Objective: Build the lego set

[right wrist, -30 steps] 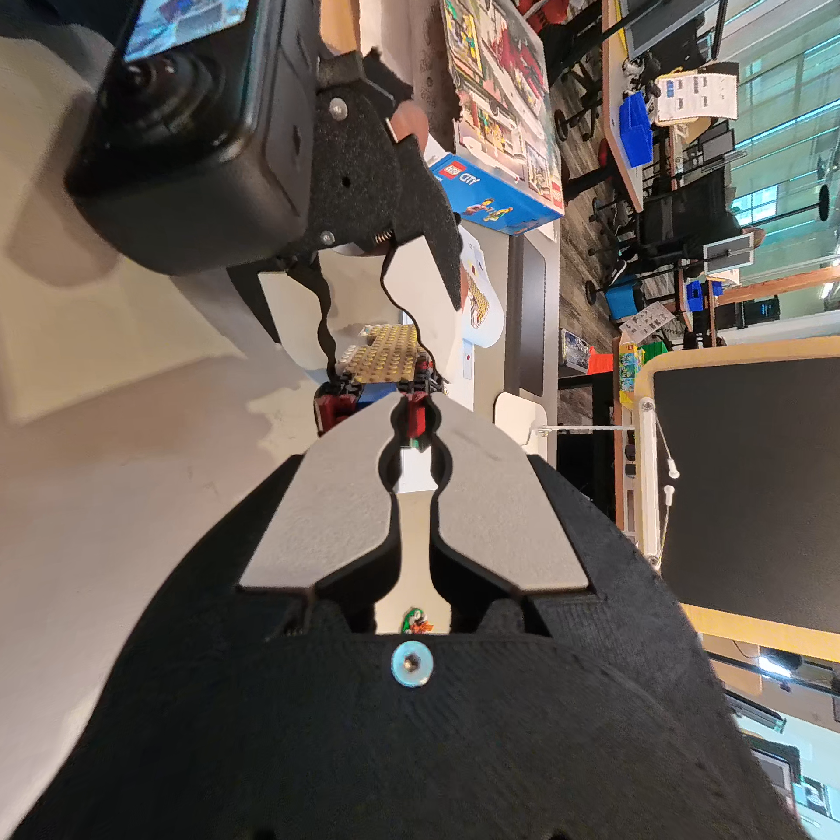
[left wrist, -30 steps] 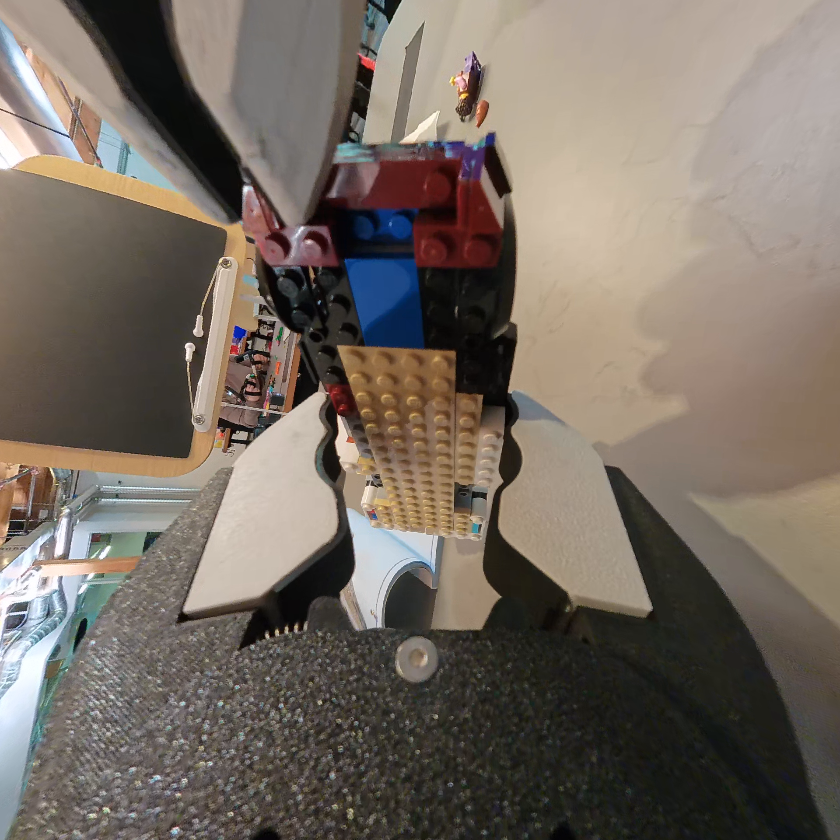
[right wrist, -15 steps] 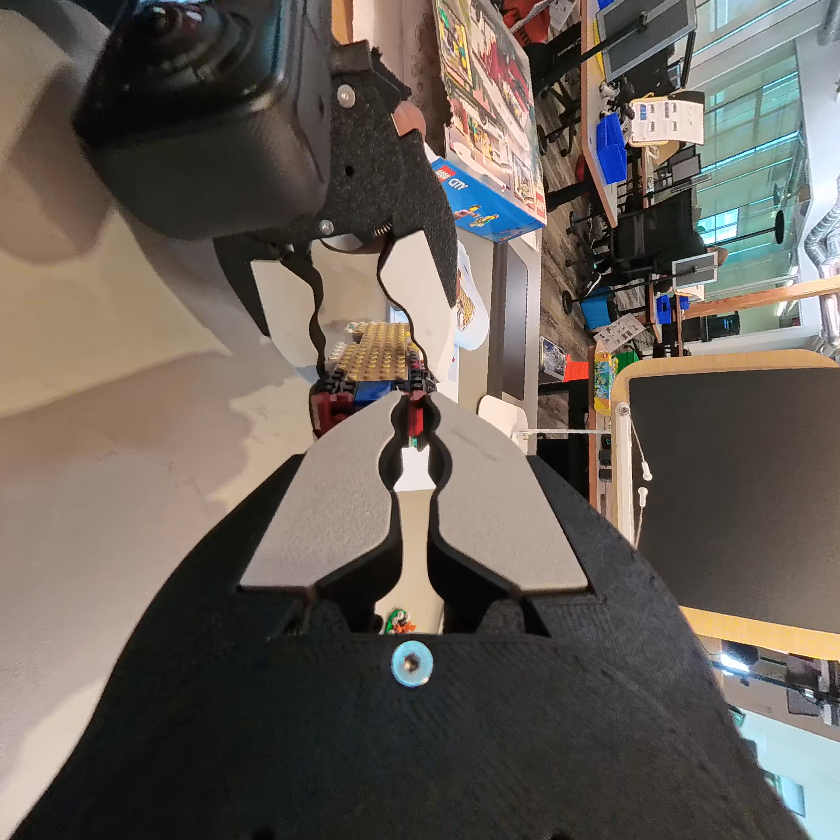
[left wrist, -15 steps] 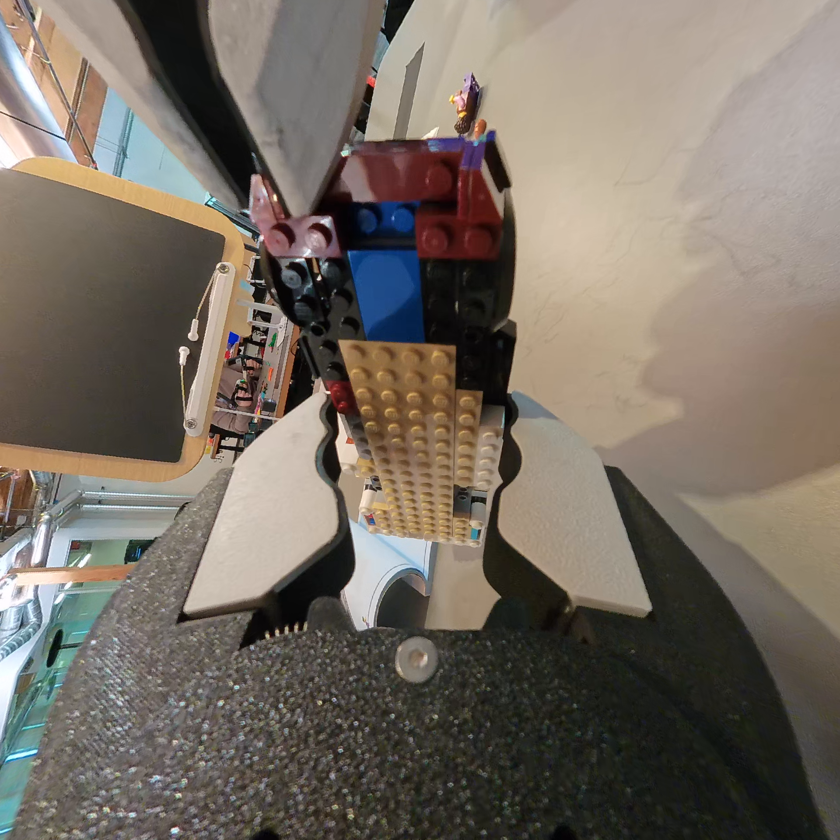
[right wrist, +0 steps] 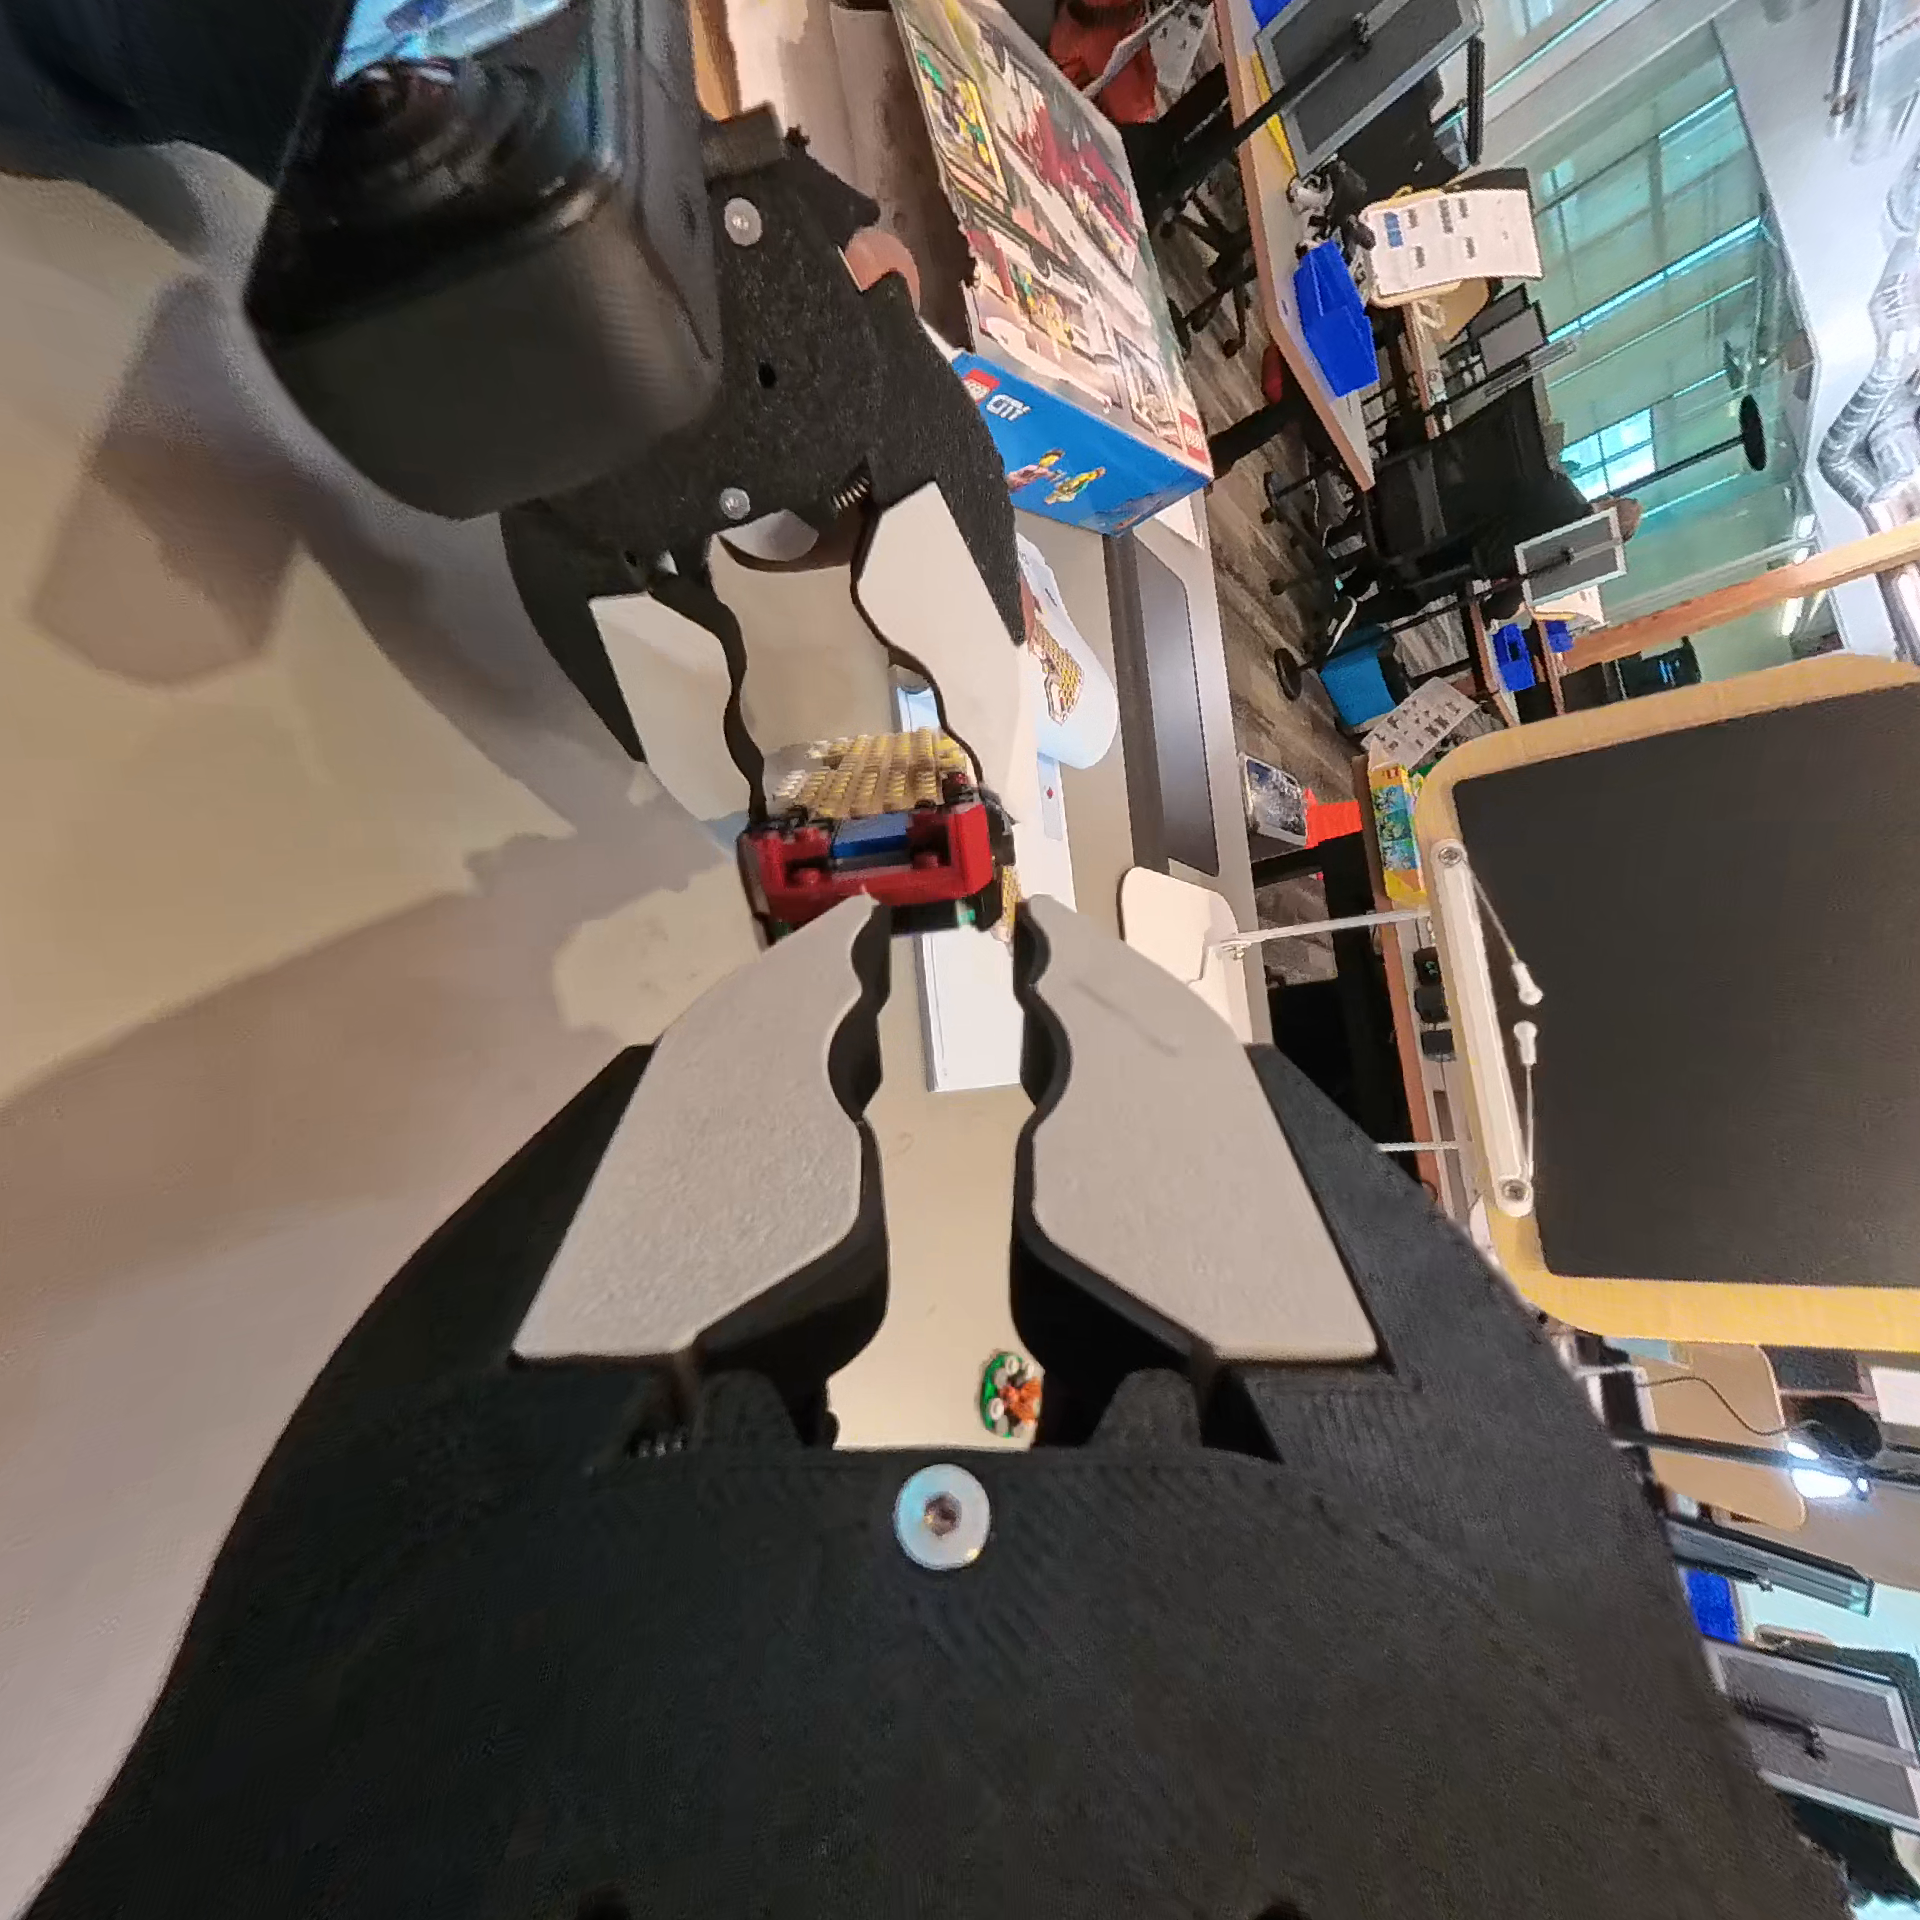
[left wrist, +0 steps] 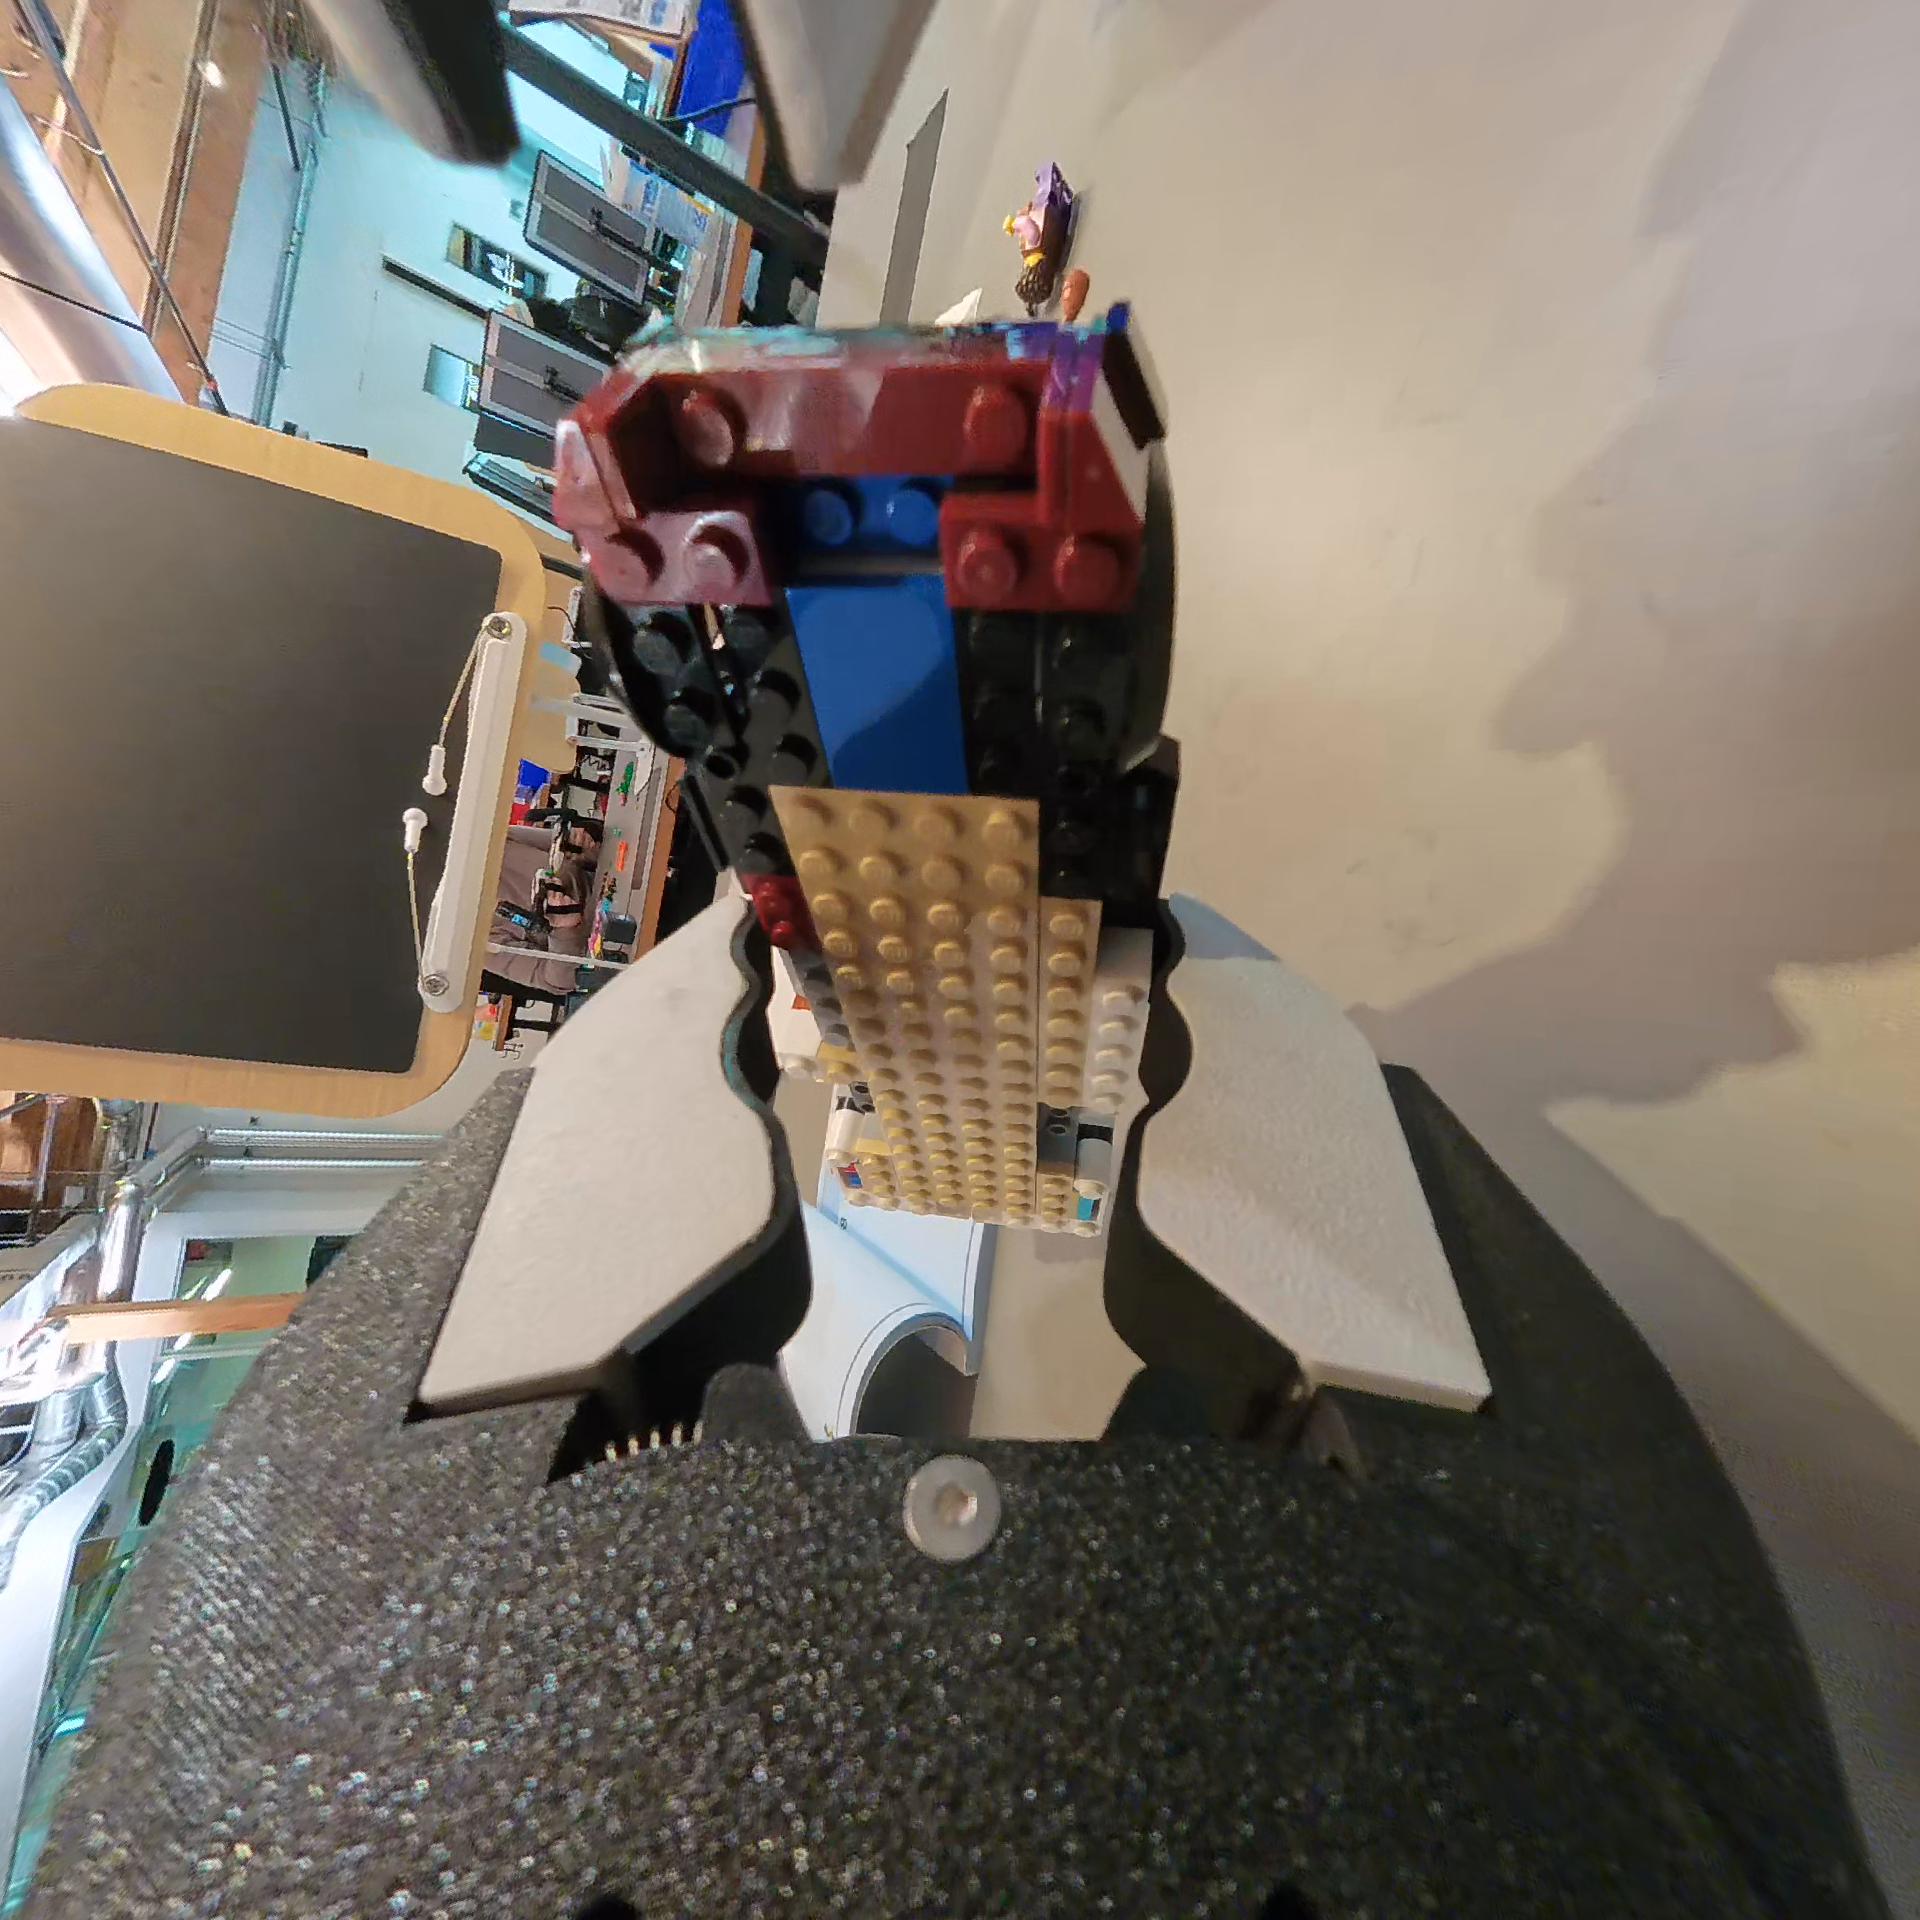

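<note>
my left gripper (left wrist: pixel 956 997) clamps the brick model (left wrist: pixel 894 727) by its tan plate | my right gripper (right wrist: pixel 951 914) stands apart, bare, just short of its dark-red end | beyond: white table (left wrist: pixel 1455 520), minifigure (left wrist: pixel 1044 234) far | boxes (right wrist: pixel 1081 436), desks past the edge

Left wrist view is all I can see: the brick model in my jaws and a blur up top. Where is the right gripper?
Observer: The right gripper is at the dark red end of the brick model, with its jaws open and nothing between them.
Operator: Is it touching the model?
Observer: One fingertip overlaps the red end in the picture, but I cannot tell if they touch.
Operator: Anything else near it?
Observer: A small green and orange piece lies on the table, showing between its fingers near their base.
</note>
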Available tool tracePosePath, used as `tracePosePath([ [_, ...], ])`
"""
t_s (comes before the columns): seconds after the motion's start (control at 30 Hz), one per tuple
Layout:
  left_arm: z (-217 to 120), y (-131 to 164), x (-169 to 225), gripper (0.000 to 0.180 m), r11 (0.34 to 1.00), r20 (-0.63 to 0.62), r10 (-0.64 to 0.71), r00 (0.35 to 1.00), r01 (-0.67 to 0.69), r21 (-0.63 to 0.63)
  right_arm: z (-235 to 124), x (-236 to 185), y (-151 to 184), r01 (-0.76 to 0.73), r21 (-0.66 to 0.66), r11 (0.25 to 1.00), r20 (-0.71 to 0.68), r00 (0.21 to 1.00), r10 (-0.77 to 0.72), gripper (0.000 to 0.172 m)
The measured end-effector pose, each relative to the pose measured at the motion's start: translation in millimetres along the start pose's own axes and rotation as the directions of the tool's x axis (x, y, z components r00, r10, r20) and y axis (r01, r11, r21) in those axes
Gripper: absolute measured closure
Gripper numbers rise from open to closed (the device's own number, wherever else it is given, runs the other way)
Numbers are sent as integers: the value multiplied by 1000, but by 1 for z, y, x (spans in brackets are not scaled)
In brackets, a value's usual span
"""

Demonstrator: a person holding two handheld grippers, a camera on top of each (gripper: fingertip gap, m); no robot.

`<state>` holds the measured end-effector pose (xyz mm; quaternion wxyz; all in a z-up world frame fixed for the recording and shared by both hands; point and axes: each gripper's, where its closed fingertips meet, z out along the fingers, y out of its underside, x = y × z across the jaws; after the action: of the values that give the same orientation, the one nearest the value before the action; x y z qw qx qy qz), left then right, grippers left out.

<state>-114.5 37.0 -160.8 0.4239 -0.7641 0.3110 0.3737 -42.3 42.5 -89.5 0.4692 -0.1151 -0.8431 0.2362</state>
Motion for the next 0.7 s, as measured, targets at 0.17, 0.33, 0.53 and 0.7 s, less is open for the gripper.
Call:
tracePosePath([
  [0.17,-1,2,3,111,1000,-10,-14,1000,14,16,0,-9,-3,52,33,998,7,999,-52,141],
  [0.33,1,-2,7,111,1000,-23,-4,1000,5,17,6,-20,-3,92,29,995,35,995,-93,126],
  [0.53,0,-2,7,111,1000,-26,-7,1000,7,20,13,-22,2,138,-7,990,24,990,-138,119],
  [0.7,-1,-2,7,111,1000,-24,3,1000,-3,15,15,-22,1,157,-6,988,9,988,-157,123],
])
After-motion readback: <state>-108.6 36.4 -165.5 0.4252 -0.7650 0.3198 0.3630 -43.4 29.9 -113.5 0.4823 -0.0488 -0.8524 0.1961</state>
